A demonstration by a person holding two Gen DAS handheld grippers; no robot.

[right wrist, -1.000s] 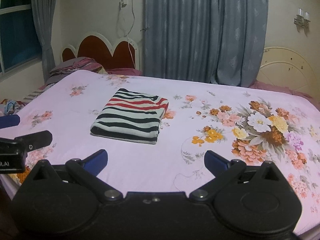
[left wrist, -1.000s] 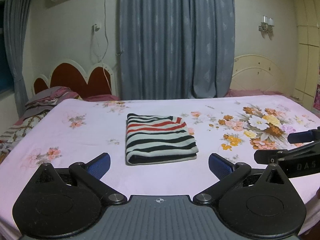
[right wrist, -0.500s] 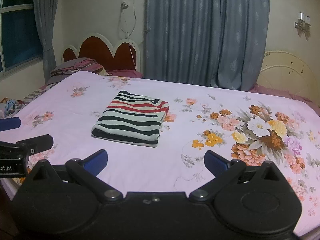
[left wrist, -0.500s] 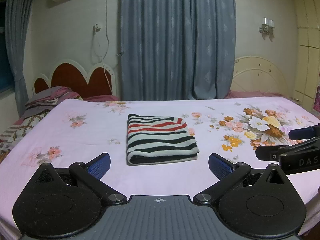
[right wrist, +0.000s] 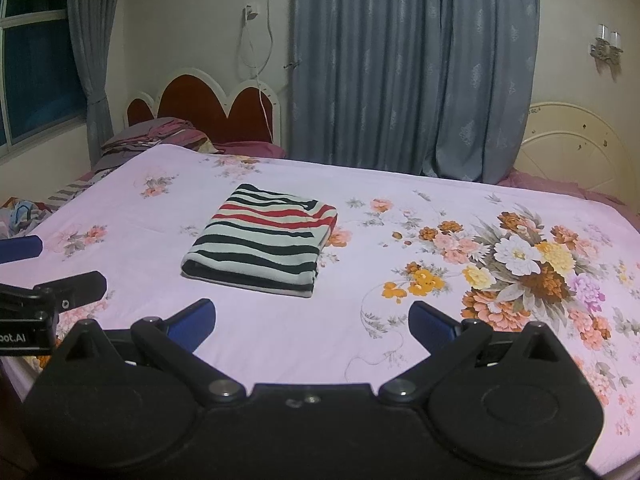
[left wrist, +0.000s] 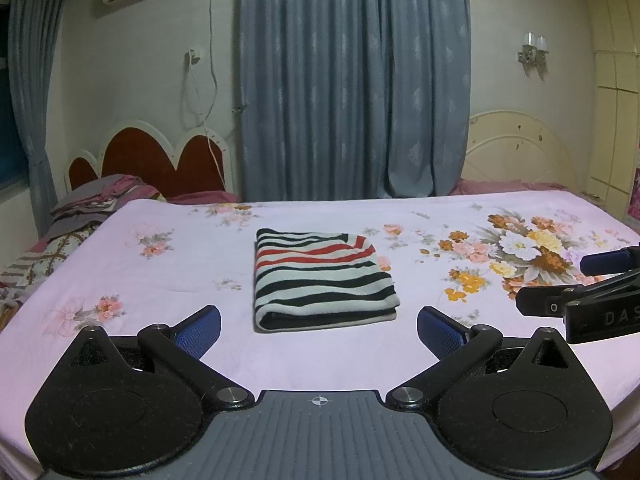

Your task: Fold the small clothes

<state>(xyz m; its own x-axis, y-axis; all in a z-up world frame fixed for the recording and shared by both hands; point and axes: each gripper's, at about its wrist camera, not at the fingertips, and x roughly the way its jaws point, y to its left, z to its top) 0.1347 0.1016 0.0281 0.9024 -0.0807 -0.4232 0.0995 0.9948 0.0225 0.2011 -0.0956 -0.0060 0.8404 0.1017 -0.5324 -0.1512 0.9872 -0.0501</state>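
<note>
- We are finding the left claw (left wrist: pixel 319 330) spread wide, its blue pads well apart and pinching nothing.
- We are finding the right claw (right wrist: pixel 310 320) likewise spread and empty.
- We are locating the striped garment (left wrist: pixel 322 278) on the bed (left wrist: pixel 160 280), directly ahead of the left claw and lined up with the gap between its pads, apart from both.
- From the right claw, we are seeing the same striped garment (right wrist: pixel 264 240) ahead and to the left, farther off than from the left claw; we are judging the left hand the nearer one.
- We are recording the garment as a compact, layered rectangle, its doubled edge facing the claws and its long axis running away from the left claw, only a little longer than it is wide.
- We are judging the folding of this piece as complete or nearly so; no loose sleeve or hem is showing.
- We are noting the right claw's fingers (left wrist: pixel 576 300) at the left view's right edge, off to the side of the garment and clear of it.
- We are advising that any further move approach the near doubled edge, since a grip on the top layer alone could undo the fold.
</note>
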